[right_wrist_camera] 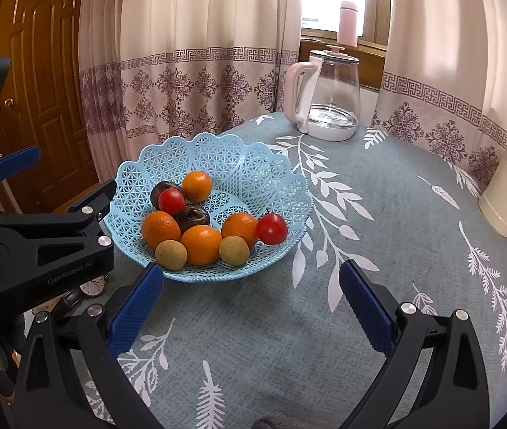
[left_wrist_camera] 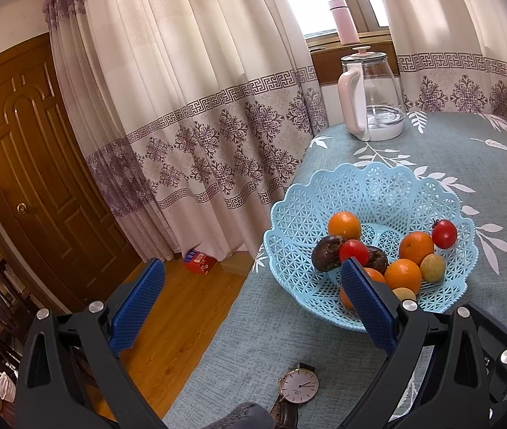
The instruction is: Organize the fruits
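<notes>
Patterned blue tablecloth (right_wrist_camera: 378, 250) is covered at left of centre by a blue basket (right_wrist_camera: 253, 164) filled with fruit (right_wrist_camera: 201, 244). Both the left gripper (left_wrist_camera: 253, 286) and right gripper (right_wrist_camera: 251, 286) are held apart, empty. Any further piece is best lowered gently into a gap.

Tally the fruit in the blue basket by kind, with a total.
Oranges: 4
Red tomatoes: 2
Dark brown fruits: 2
Small tan round fruits: 2
Total in the basket: 10
</notes>
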`<control>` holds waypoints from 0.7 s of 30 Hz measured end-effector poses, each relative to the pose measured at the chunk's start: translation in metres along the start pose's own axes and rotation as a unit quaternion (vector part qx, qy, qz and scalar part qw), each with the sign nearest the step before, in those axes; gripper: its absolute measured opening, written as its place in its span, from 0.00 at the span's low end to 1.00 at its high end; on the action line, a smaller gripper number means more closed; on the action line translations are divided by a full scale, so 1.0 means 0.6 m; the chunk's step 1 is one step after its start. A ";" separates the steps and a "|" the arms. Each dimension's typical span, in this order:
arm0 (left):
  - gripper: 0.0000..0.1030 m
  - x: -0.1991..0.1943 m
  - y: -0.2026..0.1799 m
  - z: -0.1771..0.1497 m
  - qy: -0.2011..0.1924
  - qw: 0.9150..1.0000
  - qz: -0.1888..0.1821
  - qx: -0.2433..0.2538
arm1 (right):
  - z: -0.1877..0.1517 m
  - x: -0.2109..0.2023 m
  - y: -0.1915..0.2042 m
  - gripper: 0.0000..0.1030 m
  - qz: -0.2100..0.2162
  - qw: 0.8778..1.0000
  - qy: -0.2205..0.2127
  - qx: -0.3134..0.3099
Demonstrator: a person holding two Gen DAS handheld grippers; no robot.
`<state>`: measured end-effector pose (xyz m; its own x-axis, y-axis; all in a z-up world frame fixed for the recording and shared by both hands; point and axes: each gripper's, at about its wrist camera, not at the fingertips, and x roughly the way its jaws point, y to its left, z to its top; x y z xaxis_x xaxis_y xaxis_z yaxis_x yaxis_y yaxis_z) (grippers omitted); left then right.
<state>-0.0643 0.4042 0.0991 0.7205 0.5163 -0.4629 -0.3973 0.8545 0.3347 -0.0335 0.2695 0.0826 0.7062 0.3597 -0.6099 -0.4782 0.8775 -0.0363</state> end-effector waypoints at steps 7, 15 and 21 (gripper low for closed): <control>0.97 0.000 0.000 0.000 0.000 1.000 0.000 0.000 | -0.004 -0.006 0.009 0.95 -0.005 1.000 -0.010 -0.014; 0.97 0.000 0.000 -0.002 -0.001 1.000 -0.002 0.001 | -0.009 -0.002 -0.007 0.95 -0.013 1.000 0.005 0.006; 0.97 -0.014 -0.016 -0.002 -0.005 1.000 -0.016 0.008 | -0.033 -0.003 -0.058 0.95 -0.045 0.998 0.027 0.033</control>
<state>-0.0674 0.3918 0.0988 0.7391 0.4876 -0.4648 -0.3645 0.8697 0.3327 -0.0285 0.2320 0.0691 0.7140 0.2630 -0.6489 -0.3784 0.9247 -0.0415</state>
